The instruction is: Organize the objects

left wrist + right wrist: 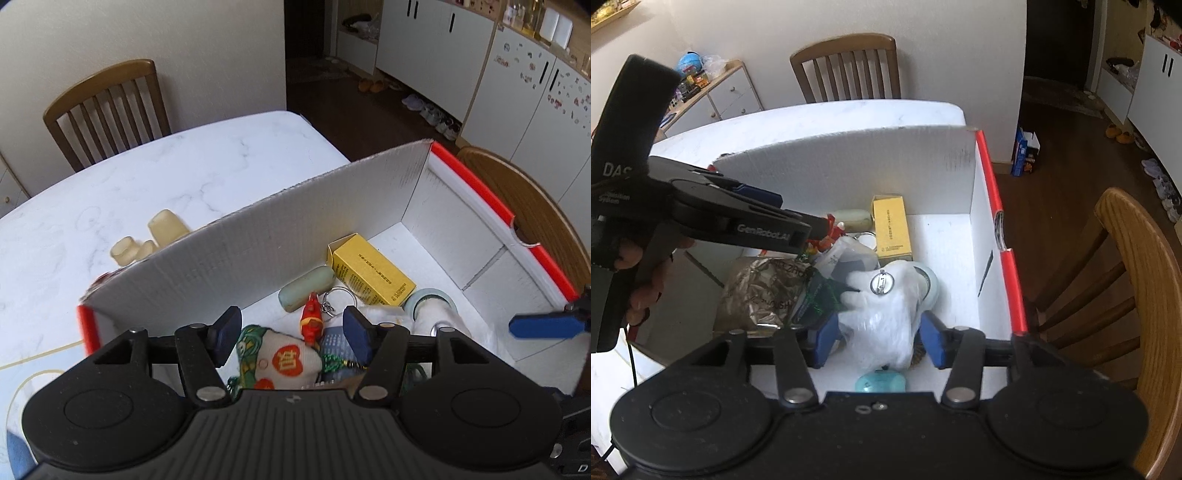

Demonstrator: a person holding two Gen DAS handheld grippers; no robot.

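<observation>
Hovering over the white cardboard box (229, 254) on the marble surface (155, 173), both grippers pointed steeply down into it. Left gripper (291, 328): jaws apart, nothing between the pads, with the embroidered pouch (284, 363) and red figure keychain (311, 321) lying directly beneath. Right gripper (879, 334): jaws apart, straddling the white plastic-wrapped bundle (882, 317); pads appeared just clear of it, though wrap and blur made contact hard to rule out. The bundle's long axis ran away from the right jaws toward the yellow carton (891, 229), so the right hand was plainly the nearer. Foil packet (759, 295) sat to its left. Three pale cups (147, 240) remained outside the box on the surface, nearer the left hand.
</observation>
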